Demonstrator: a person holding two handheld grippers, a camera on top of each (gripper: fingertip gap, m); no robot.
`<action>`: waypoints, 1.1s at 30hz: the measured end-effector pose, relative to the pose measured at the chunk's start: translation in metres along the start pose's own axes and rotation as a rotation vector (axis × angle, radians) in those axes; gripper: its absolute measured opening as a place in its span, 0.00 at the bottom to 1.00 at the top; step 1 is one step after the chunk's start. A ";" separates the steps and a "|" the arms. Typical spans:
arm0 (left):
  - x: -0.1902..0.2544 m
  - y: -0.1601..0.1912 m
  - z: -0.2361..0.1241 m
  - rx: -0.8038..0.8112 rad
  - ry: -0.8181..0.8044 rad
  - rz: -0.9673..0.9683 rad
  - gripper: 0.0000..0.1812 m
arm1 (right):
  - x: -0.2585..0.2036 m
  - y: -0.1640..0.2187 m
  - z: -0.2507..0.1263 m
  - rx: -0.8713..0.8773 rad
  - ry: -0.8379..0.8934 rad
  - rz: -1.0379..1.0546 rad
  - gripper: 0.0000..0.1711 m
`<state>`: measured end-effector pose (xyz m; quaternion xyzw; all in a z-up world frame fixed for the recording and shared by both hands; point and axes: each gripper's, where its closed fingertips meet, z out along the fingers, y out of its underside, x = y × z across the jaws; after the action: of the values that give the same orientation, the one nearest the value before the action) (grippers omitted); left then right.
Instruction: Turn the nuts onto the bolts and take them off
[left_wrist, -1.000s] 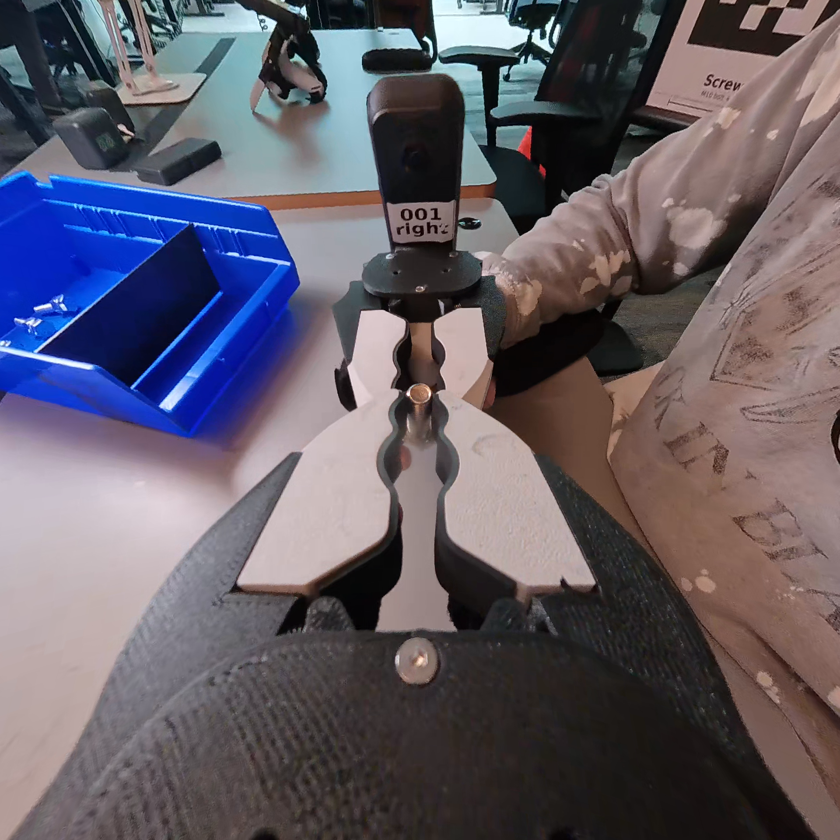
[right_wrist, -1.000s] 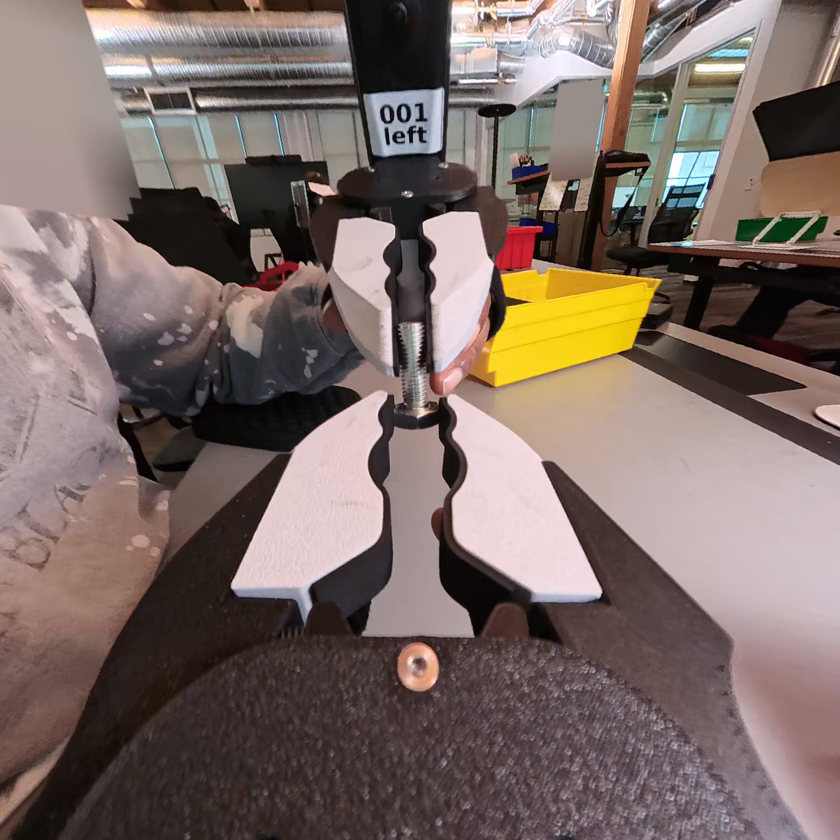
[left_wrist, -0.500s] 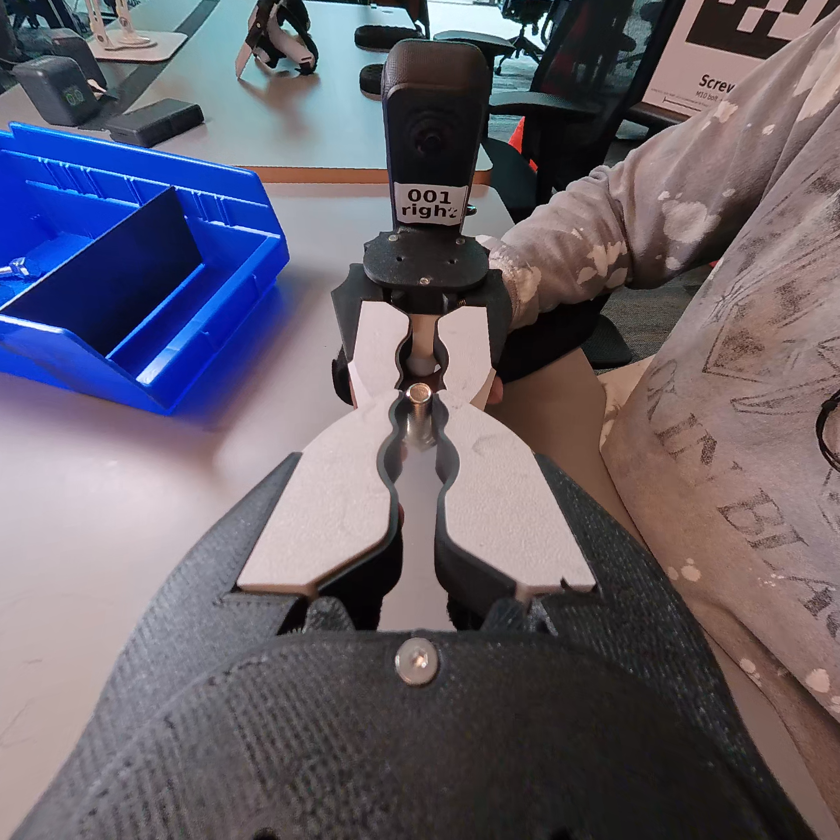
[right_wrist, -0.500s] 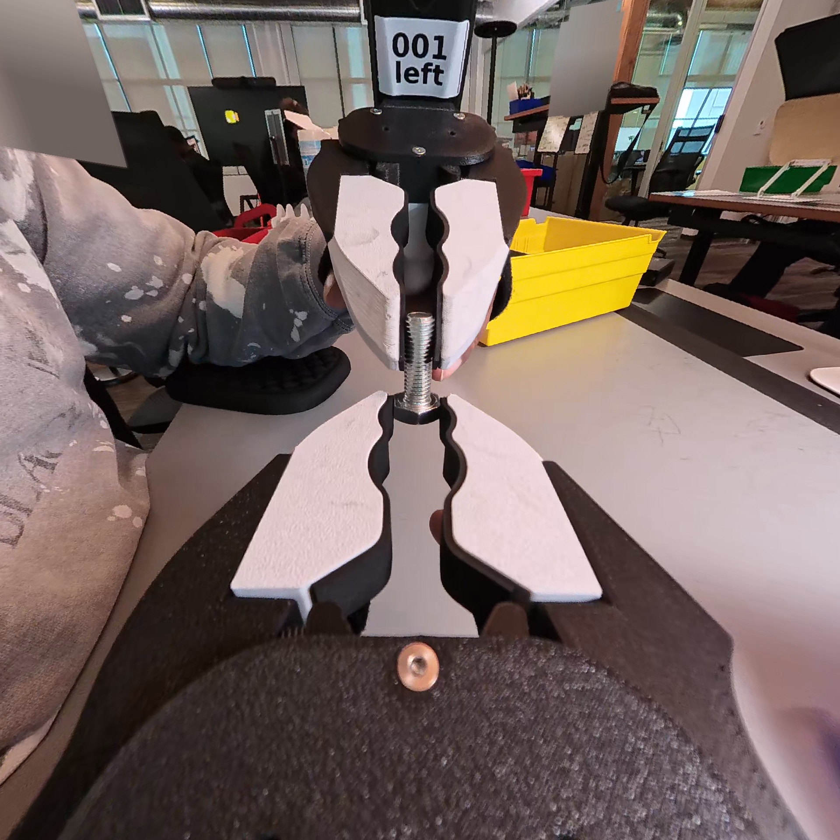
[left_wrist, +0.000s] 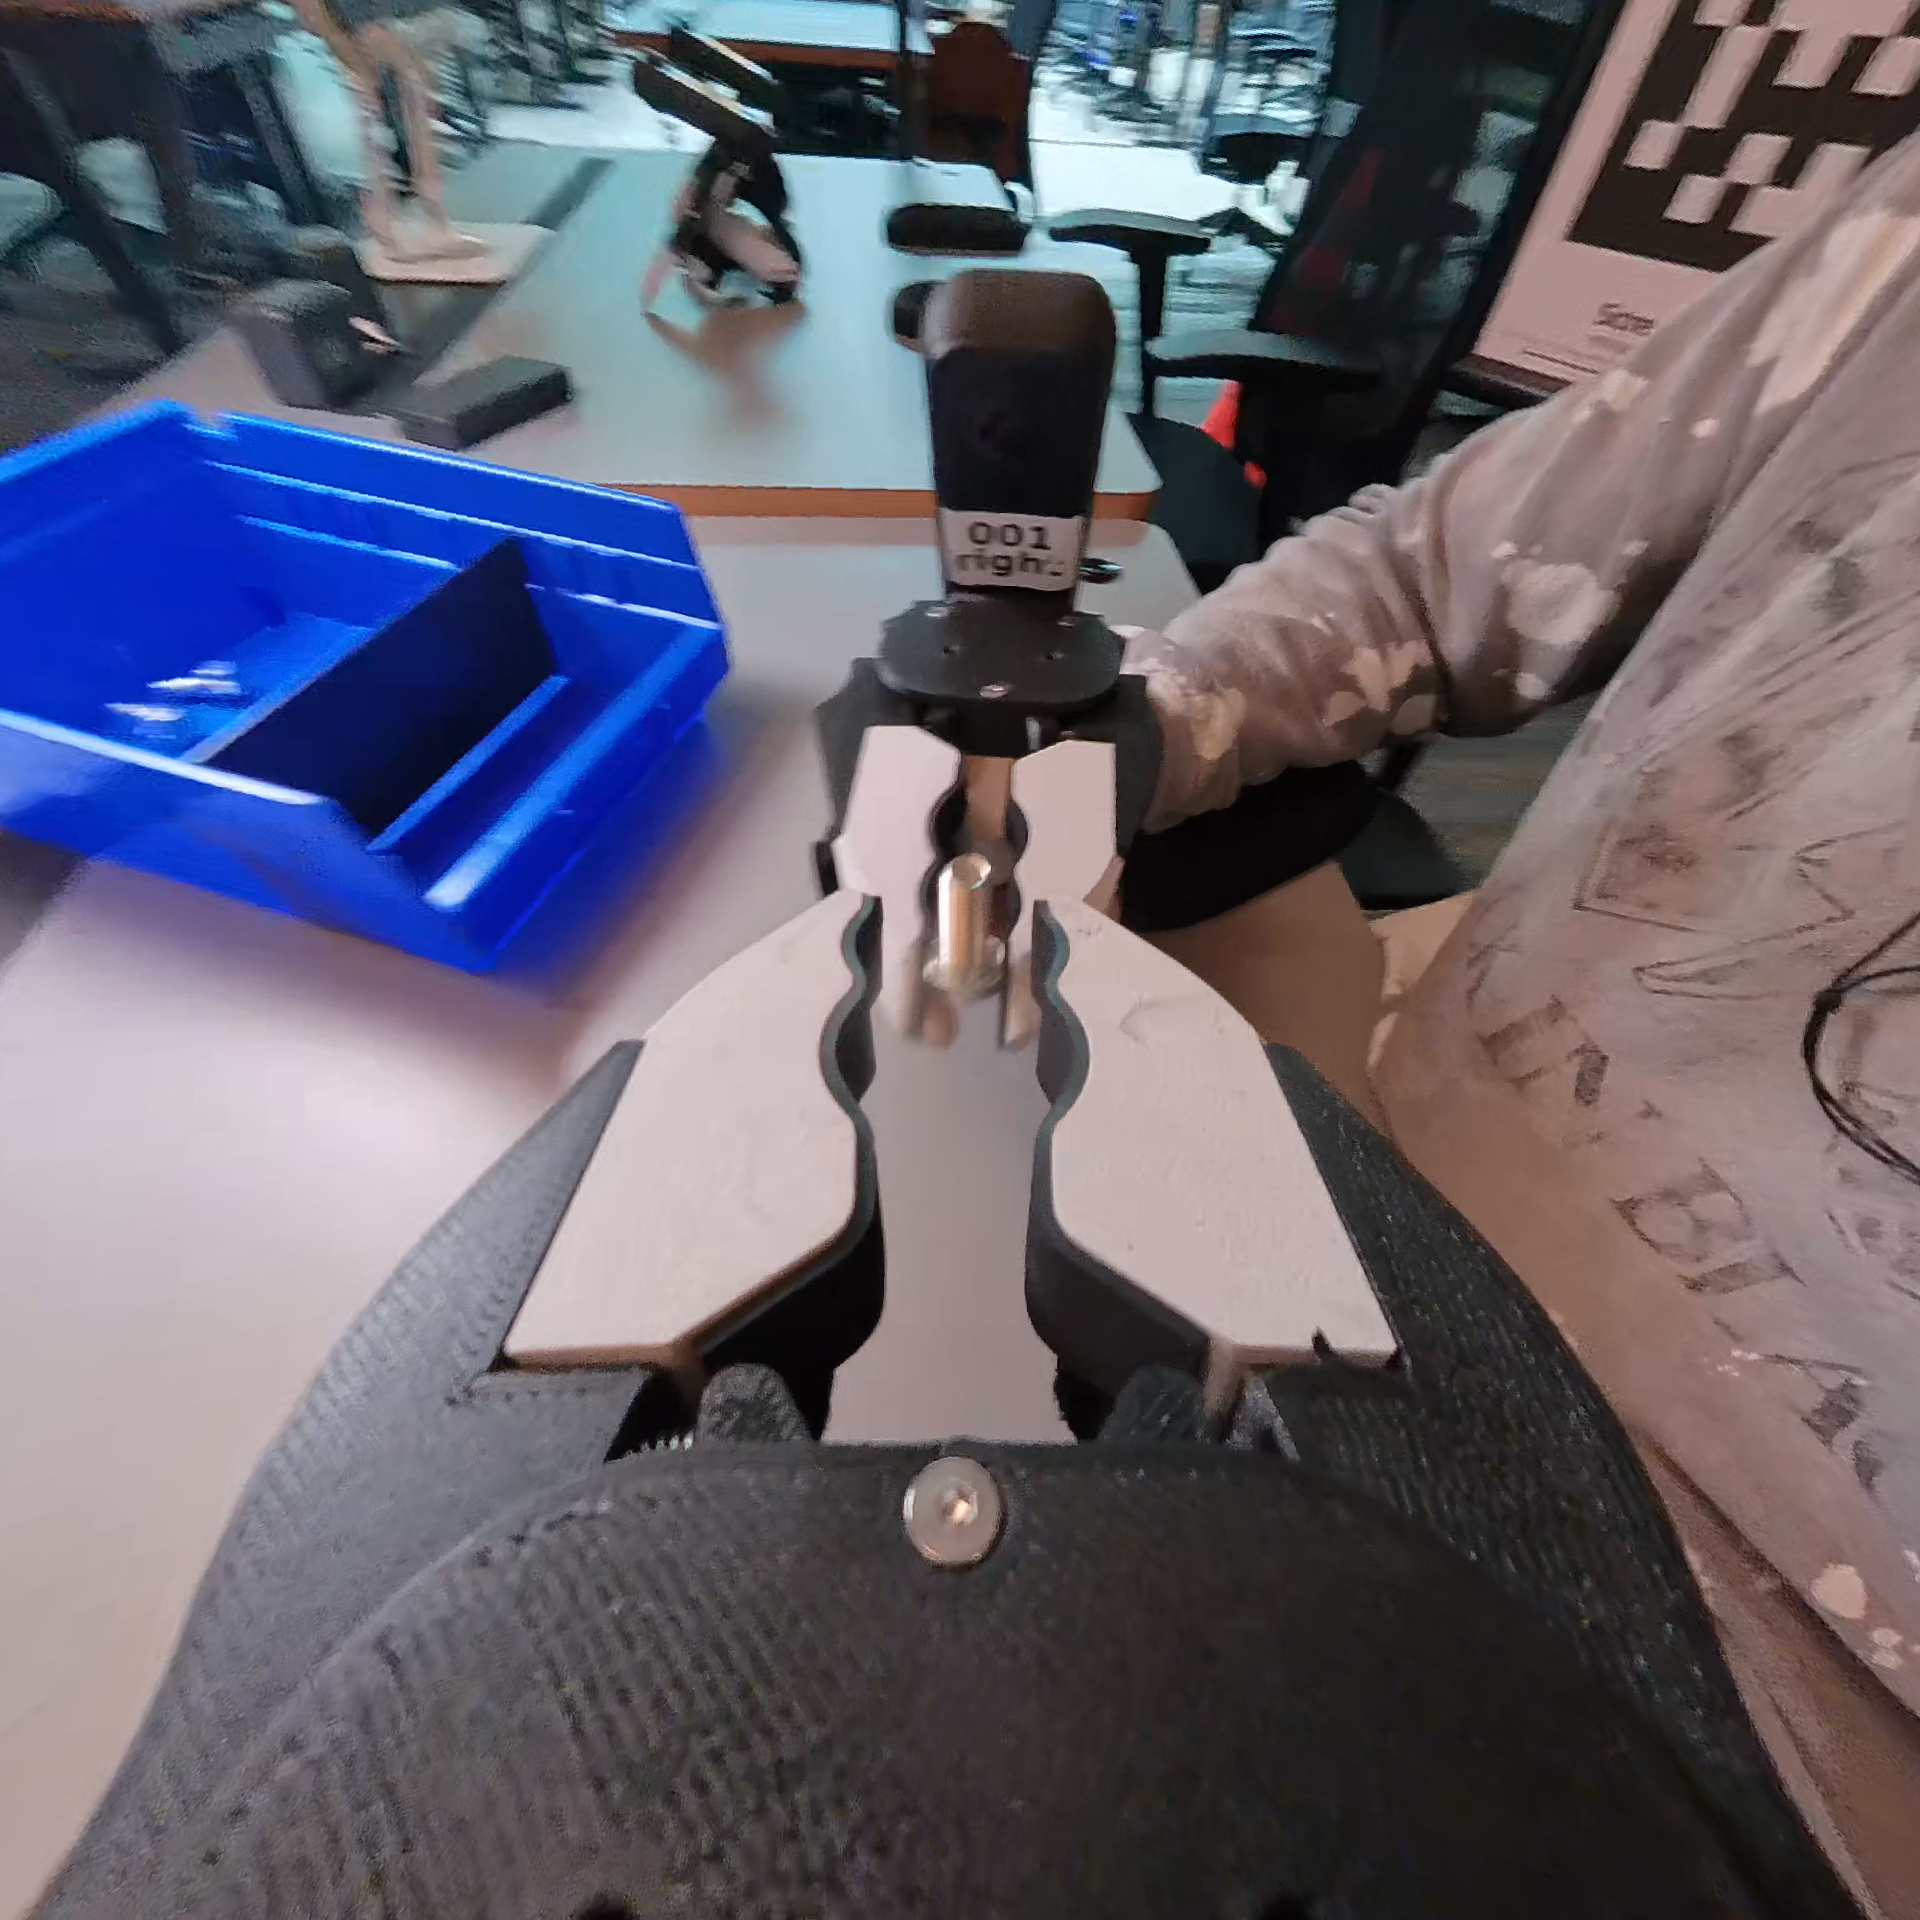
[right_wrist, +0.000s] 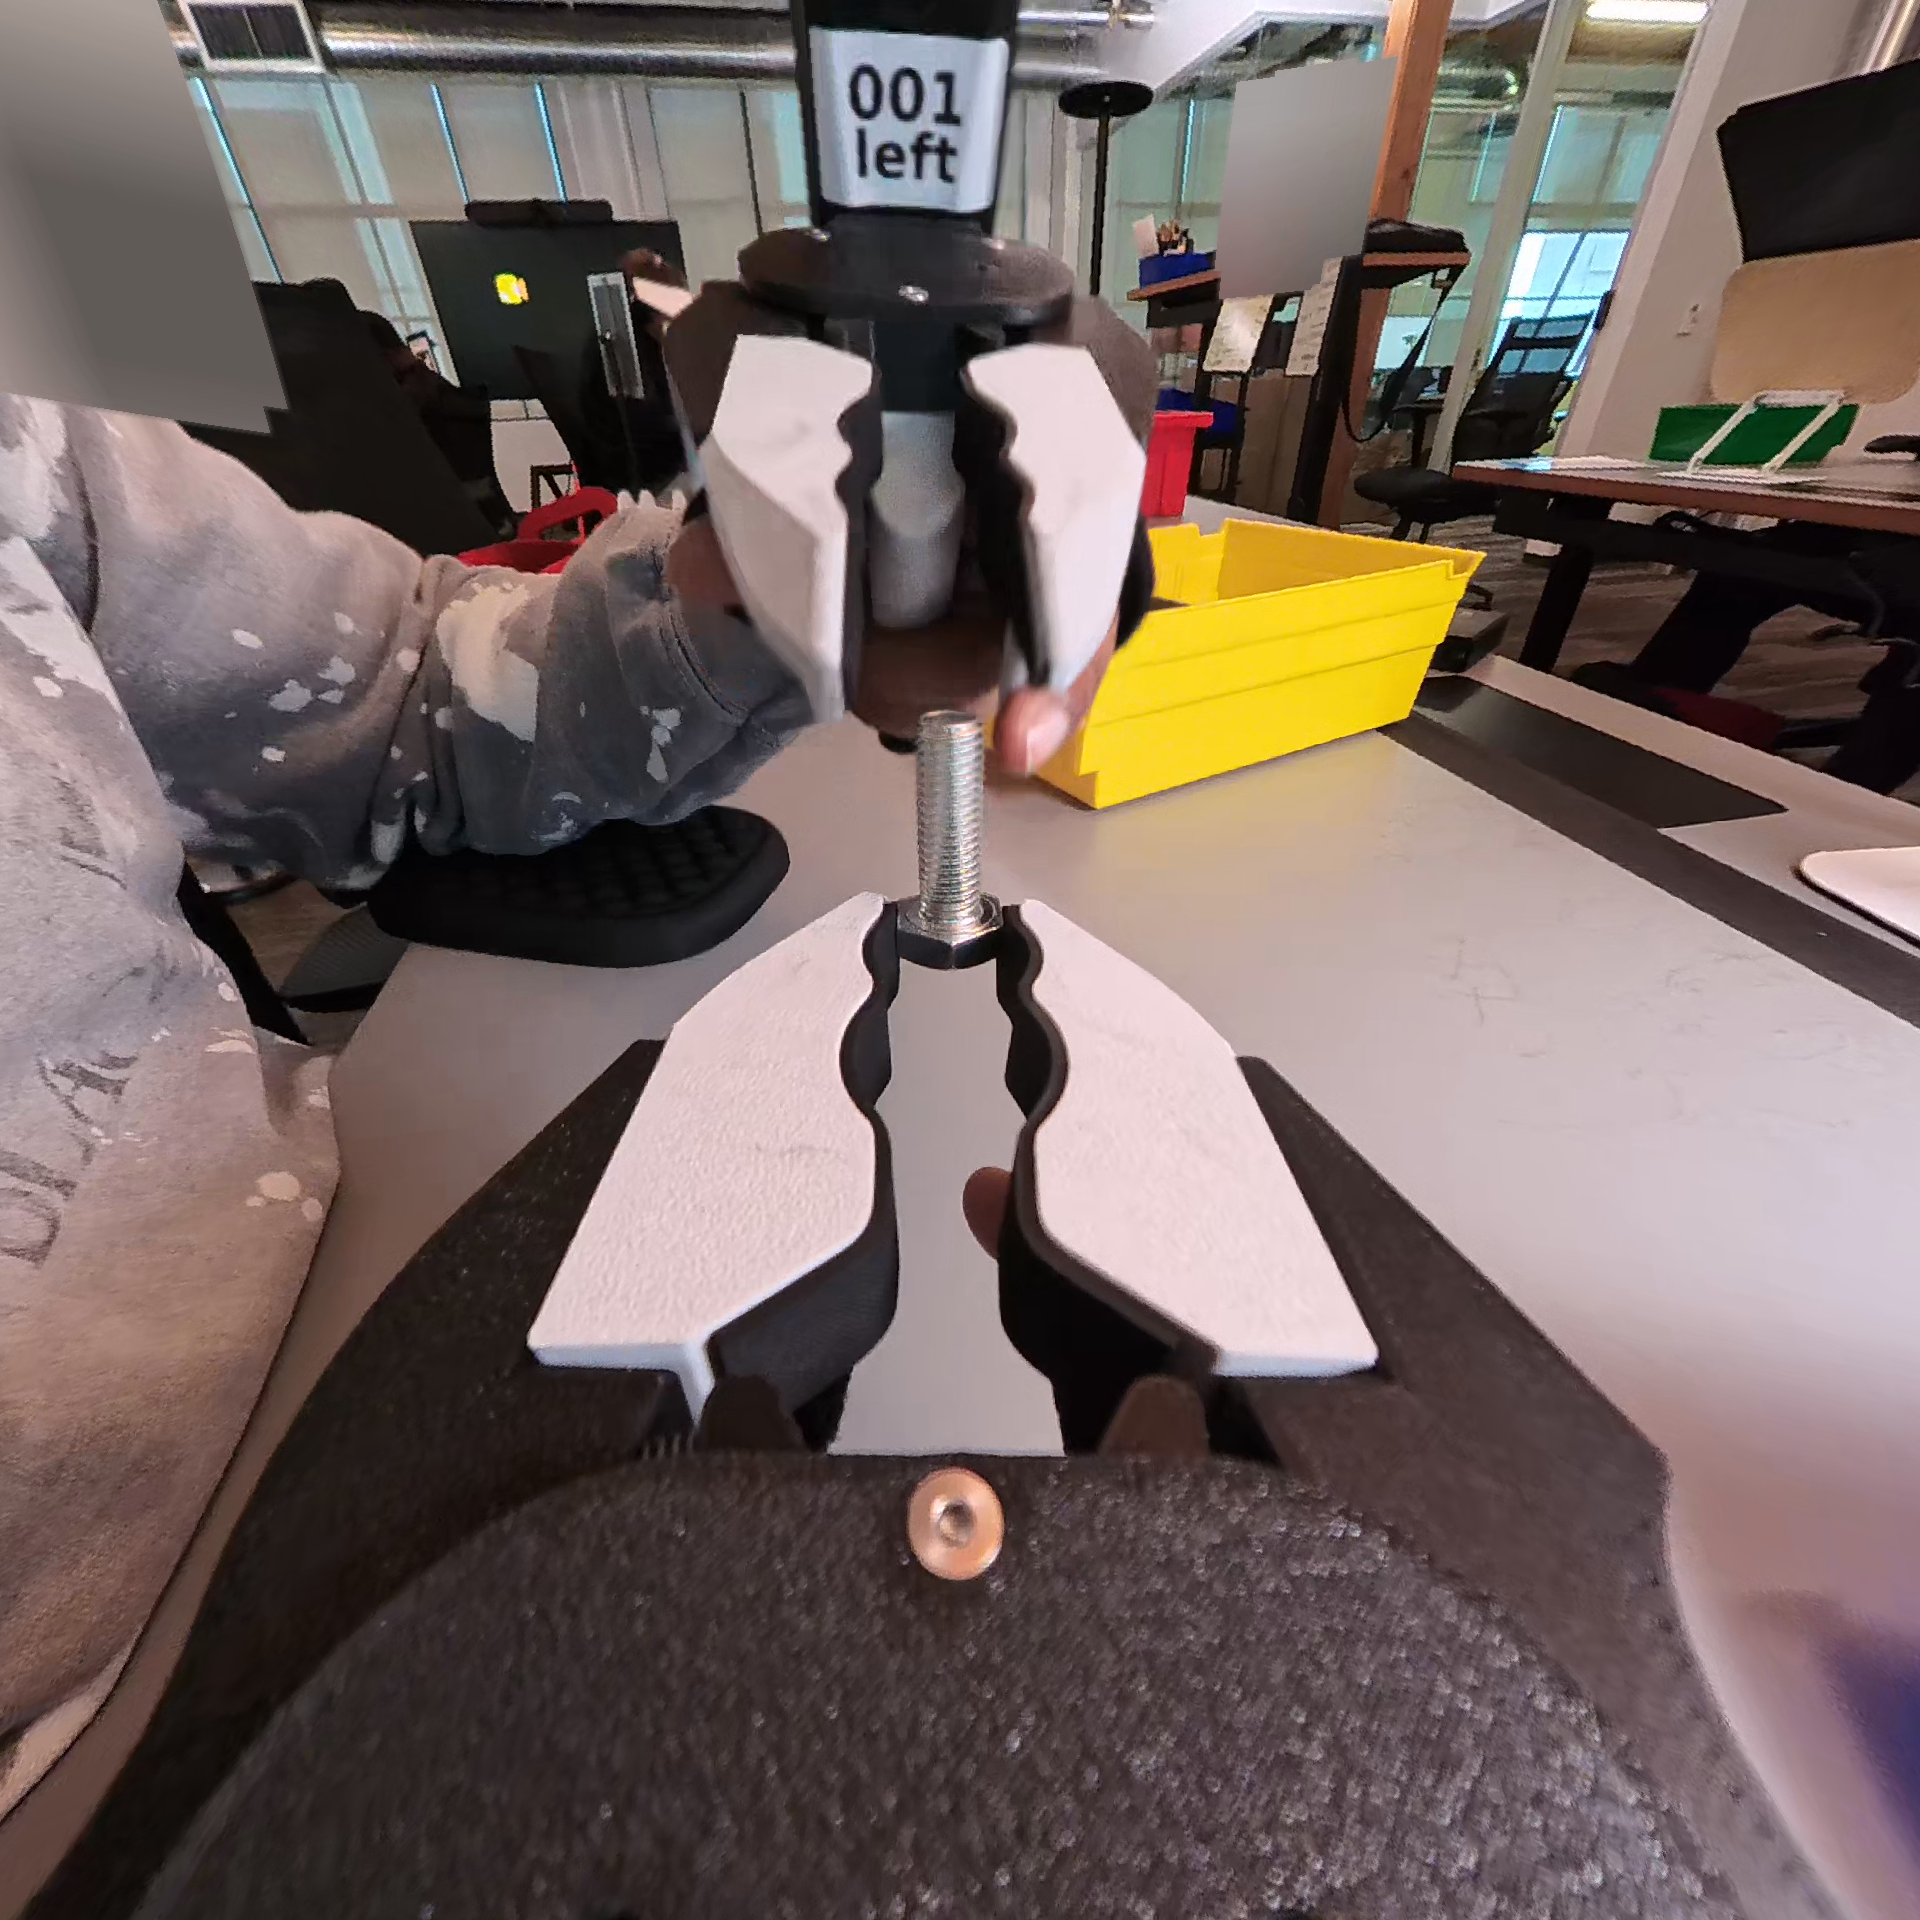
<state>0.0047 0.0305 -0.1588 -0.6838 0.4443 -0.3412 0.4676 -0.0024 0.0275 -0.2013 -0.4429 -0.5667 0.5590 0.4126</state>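
A silver threaded bolt stands out of a hex nut. My right gripper is shut on the nut at its fingertips. The bolt's free end points at my left gripper, which is open just beyond that end and does not touch it. In the left wrist view the bolt shows blurred between the spread fingertips of my left gripper. My right gripper faces it from behind, its tips mostly hidden. Both are held above the grey table.
A blue divided bin sits on the table to the left, with small metal parts in one compartment. A yellow bin stands behind on the right. The person's speckled grey sleeves lie on the near side. Spacing between my two grippers at the tips: around 4 centimeters.
My left gripper has opened, let go of the bolt and drawn back off its end. My right gripper still holds the nut with the bolt in it.
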 end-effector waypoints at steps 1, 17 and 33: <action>-0.007 -0.004 -0.013 0.005 -0.056 0.012 0.16 | 0.001 -0.002 -0.002 0.009 0.005 0.005 0.11; -0.158 0.207 -0.361 -0.474 -1.324 -0.927 0.15 | 0.009 -0.009 -0.014 0.001 0.071 0.009 0.11; -0.157 0.294 -0.392 -0.500 -1.724 -1.404 0.17 | -0.007 -0.006 -0.009 -0.007 0.015 0.096 0.11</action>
<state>-0.4845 -0.0057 -0.3150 -0.8622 -0.4504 0.1538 0.1736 0.0082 0.0239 -0.1953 -0.4751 -0.5435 0.5730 0.3880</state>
